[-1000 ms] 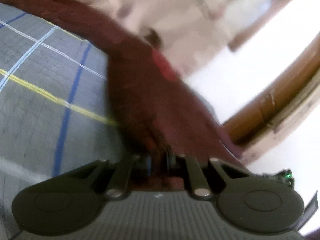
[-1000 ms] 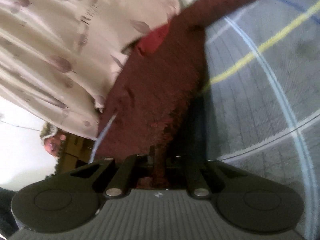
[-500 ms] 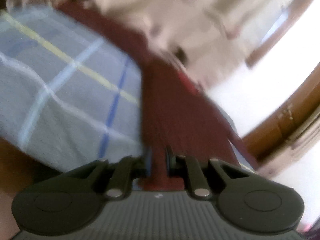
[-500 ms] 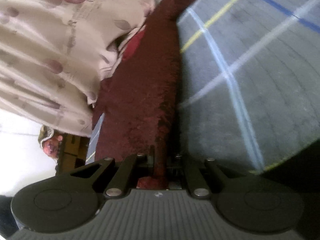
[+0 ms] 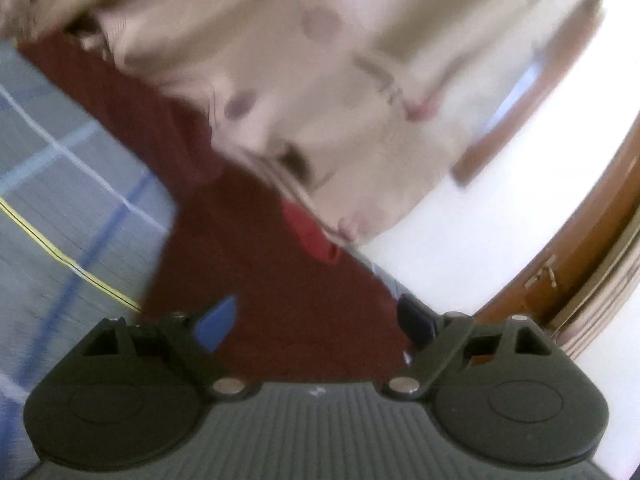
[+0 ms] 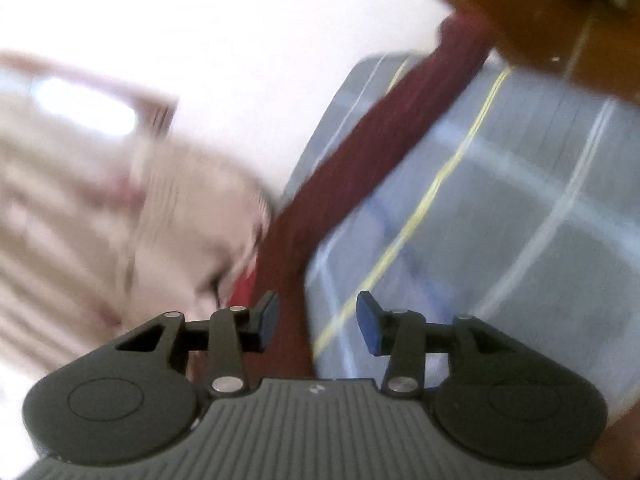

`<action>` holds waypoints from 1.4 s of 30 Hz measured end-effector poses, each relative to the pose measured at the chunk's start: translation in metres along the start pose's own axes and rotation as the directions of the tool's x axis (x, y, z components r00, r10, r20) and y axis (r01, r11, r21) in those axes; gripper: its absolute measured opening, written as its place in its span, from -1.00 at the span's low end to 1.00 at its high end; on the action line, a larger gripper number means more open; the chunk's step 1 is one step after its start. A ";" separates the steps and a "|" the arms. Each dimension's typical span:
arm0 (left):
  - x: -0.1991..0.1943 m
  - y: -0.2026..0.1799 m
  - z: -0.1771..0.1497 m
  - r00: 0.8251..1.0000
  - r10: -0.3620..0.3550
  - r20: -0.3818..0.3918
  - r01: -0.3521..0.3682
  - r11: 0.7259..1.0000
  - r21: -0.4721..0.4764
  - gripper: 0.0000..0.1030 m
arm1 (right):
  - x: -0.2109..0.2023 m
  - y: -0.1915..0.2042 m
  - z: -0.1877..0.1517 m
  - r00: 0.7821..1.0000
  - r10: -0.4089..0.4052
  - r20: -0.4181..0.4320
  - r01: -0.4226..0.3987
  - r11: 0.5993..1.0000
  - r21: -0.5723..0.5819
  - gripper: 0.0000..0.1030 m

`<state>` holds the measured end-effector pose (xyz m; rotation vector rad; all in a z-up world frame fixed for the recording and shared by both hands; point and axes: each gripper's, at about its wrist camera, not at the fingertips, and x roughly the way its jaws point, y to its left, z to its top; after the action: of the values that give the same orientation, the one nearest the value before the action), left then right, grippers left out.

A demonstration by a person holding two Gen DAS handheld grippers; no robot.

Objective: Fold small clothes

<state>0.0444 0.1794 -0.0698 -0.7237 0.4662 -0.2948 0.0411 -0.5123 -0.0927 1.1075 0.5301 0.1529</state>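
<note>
Left wrist: maroon garment (image 5: 256, 264), seemingly bed-edge.

The folded garment (image 5: 256, 248) lies on the bed sheet (image 5: 60, 208), running from the left tool (image 5: 316, 322) toward ten o'clock (sheet at nine o'clock). A printed cloth (image 5: 320, 80) lies beyond it at twelve. The right tool (image 6: 316, 318) straddles the garment's edge, opening.
</note>
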 end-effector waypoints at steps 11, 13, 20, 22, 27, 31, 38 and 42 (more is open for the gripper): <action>0.048 0.013 -0.022 0.995 0.054 -0.085 -0.056 0.998 -0.012 0.71 | 0.037 -0.078 0.138 0.922 -0.264 0.285 0.231 0.962 0.144 0.34; 0.046 0.014 -0.021 0.994 0.073 -0.084 -0.075 0.997 -0.018 0.72 | 0.054 -0.090 0.147 0.931 -0.267 0.250 0.226 0.957 0.180 0.34; 0.044 0.018 -0.007 0.985 0.162 -0.068 -0.162 0.987 0.001 0.72 | 0.099 -0.091 0.172 0.938 -0.252 0.239 0.238 0.967 0.084 -0.70; 0.038 0.028 0.001 0.986 0.162 -0.037 -0.163 0.986 -0.023 0.72 | 0.107 -0.077 0.176 0.923 -0.311 0.226 0.316 0.949 0.011 -0.71; 0.023 0.051 0.025 0.979 0.192 0.062 -0.191 0.981 -0.020 0.72 | 0.097 -0.030 0.192 0.919 -0.247 0.308 0.254 0.967 0.019 -0.72; 0.019 0.068 0.038 0.970 0.218 0.105 -0.217 0.976 -0.014 0.72 | 0.114 0.051 0.195 0.925 -0.154 0.347 0.200 0.975 -0.101 -0.72; 0.019 0.099 0.038 0.968 0.210 0.133 -0.203 0.977 -0.063 0.72 | 0.175 0.181 0.165 0.957 0.002 0.291 0.092 0.947 -0.307 -0.72; 0.022 0.114 0.034 0.967 0.207 0.146 -0.197 0.977 -0.081 0.72 | 0.218 0.231 0.130 0.976 0.070 0.206 0.013 0.927 -0.374 -0.71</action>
<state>0.0916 0.2710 -0.1328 -0.7506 0.4002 -0.0314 0.3248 -0.4320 0.0825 0.7465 0.2732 0.1494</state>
